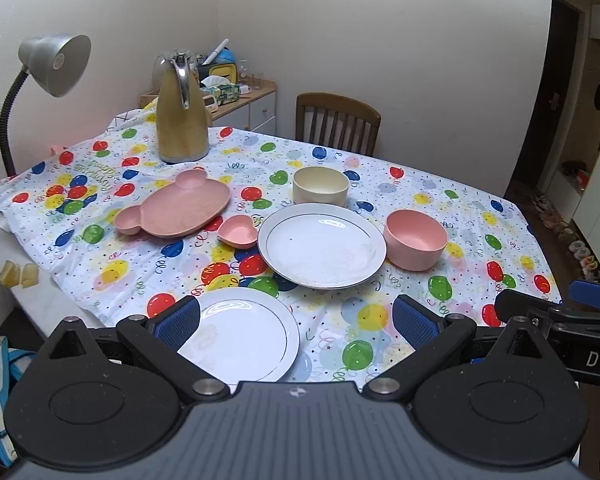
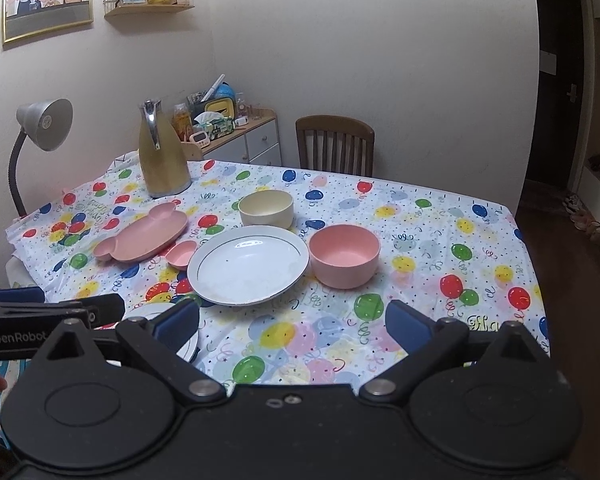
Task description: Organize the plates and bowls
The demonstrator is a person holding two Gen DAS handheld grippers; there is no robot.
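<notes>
Left tongs (image 1: 296,322) and right tongs (image 2: 292,326) look alike: black angular arms tipped with blue ribbed pads (image 1: 178,320), silver pivot screws, round black discs beside a ribbed grey body. White lettering reads "GenRobot" on one side.

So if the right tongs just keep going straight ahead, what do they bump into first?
Probably the big round white plate with the thin dark rim line. The open right tongs point across bare balloon tablecloth toward it, though height above the table is unclear.
</notes>
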